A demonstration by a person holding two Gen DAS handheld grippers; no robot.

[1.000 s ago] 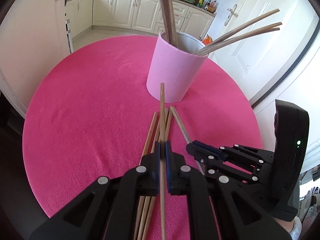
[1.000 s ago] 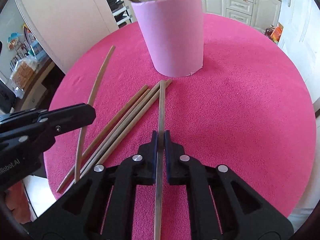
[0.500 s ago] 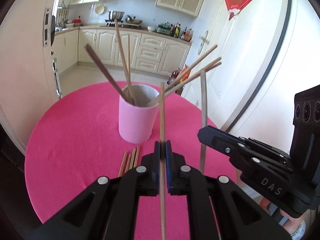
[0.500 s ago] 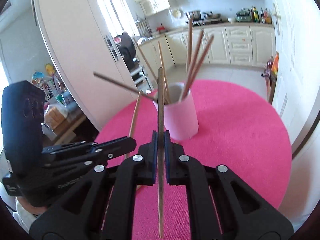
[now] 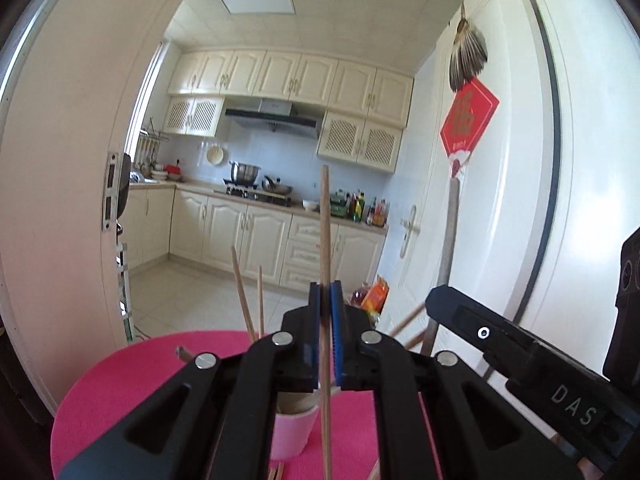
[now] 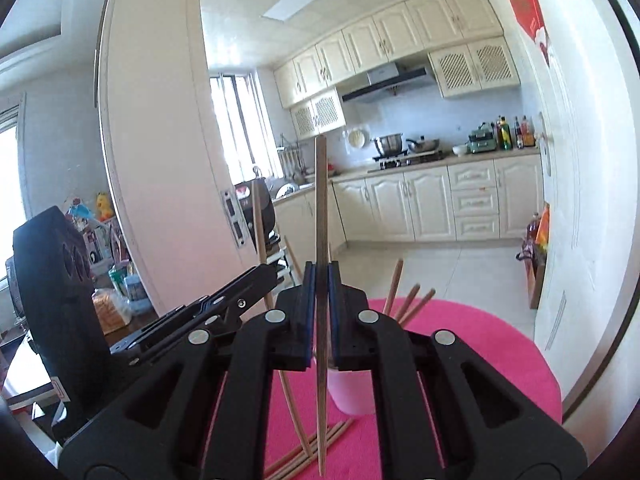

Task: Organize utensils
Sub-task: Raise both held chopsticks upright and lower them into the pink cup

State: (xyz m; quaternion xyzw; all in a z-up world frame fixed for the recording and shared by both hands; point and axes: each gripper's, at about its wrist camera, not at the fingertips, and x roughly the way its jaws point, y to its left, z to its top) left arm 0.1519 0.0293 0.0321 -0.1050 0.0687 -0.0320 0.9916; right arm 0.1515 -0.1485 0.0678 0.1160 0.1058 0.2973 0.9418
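Note:
My left gripper is shut on a wooden chopstick and holds it upright, high above the pink cup. My right gripper is shut on another chopstick, also upright above the pink cup. Each gripper shows in the other's view: the right one with its chopstick, the left one with its chopstick. The cup holds several chopsticks. Loose chopsticks lie on the pink round table in front of the cup.
The table stands by an open doorway to a kitchen with cream cabinets. A white door is at the right. A door edge and a cluttered shelf are at the left.
Both grippers have risen and tilted up from the table, each lifting its chopstick from flat to upright above the cup.

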